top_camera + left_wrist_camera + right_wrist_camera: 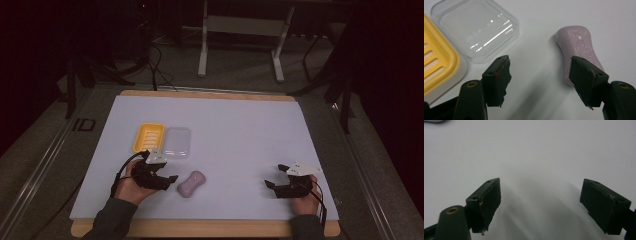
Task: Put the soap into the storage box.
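Nearby, both empty claws gape wide; left claw (540, 72) faces purple soap (581, 47), clear lid (477, 27) alongside.

Clear lid (477, 27): glossy see-through plastic, throwing bright glints. Yellow dish (435, 67): smooth opaque plastic, ribbed inside. Lilac soap bar (580, 46): matt, waxy, lettering pressed in. Bench (240, 132): matt white sheet over a wooden edge. Jaws: dull black pads, edges ragged and chipped.

The lilac soap (584, 47) is showing a raised word inside an oval, too blurred to read; "ID" is showing on the floor mat (83, 124).
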`<state>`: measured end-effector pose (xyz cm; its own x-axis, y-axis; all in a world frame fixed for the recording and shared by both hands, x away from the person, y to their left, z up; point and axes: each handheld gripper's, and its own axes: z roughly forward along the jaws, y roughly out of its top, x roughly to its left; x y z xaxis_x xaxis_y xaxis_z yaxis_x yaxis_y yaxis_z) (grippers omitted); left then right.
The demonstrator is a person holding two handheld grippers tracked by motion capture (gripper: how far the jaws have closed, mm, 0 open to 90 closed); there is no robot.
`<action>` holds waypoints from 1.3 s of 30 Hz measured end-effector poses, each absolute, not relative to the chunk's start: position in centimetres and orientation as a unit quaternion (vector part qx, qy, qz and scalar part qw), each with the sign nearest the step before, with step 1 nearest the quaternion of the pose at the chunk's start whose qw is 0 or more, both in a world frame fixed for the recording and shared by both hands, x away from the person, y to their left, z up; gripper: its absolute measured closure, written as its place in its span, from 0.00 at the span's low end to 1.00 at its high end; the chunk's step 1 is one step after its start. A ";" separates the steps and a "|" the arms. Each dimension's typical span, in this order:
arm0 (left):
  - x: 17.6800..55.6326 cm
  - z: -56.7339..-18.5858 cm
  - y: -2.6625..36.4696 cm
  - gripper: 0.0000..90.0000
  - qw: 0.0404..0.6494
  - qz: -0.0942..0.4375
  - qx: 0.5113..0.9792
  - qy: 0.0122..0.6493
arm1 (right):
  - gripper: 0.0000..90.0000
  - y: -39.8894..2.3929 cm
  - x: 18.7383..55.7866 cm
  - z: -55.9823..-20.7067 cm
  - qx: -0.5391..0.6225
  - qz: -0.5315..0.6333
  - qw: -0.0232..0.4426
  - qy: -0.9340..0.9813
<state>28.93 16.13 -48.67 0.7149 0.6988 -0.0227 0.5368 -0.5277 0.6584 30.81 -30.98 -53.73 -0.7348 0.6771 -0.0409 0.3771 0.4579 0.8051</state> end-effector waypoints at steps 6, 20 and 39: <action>29.0 -48.7 15.8 0.38 0.326 0.115 0.867 0.360 | 0.19 -31.0 30.8 -53.7 0.316 0.414 0.182 0.834; 29.1 -48.8 14.8 0.37 0.320 0.100 0.874 0.351 | 0.19 -31.0 30.8 -53.7 0.314 0.414 0.183 0.834; 29.3 -48.9 13.0 0.38 0.307 0.087 0.884 0.341 | 0.19 -31.0 30.8 -53.7 0.314 0.413 0.183 0.835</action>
